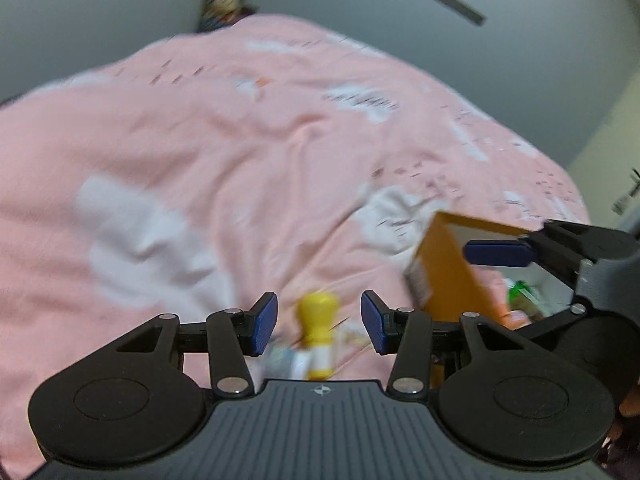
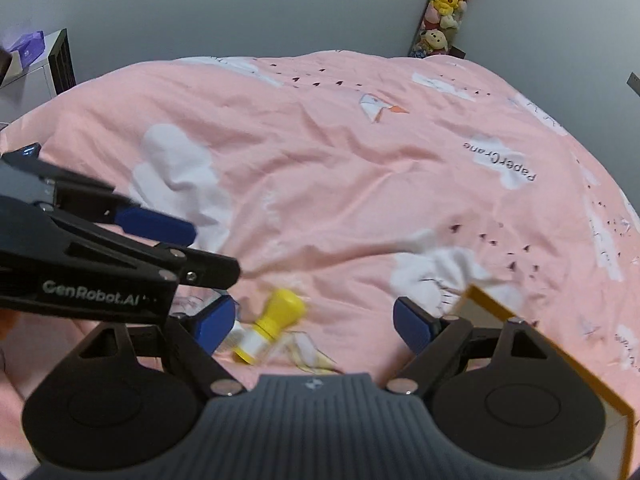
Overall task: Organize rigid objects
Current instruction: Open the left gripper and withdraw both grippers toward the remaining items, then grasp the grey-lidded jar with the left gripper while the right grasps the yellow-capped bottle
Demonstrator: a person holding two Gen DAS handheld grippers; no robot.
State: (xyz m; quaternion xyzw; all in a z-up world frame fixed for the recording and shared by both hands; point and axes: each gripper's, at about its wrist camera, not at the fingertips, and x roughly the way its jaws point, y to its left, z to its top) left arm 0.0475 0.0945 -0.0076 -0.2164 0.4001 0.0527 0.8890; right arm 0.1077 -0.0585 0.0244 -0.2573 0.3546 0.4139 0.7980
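Both tools, left tool [image 1: 319, 322] and right tool [image 2: 314, 322], hang released over the yellow bottle [image 2: 270, 326] on the bed [image 2: 320, 160]; only the left view shows inside the orange box [image 1: 448, 268].

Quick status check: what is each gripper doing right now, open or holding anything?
Left gripper: open, empty; the yellow bottle lies on the bedcover beyond its fingers.
Right gripper: open wide, holding nothing.
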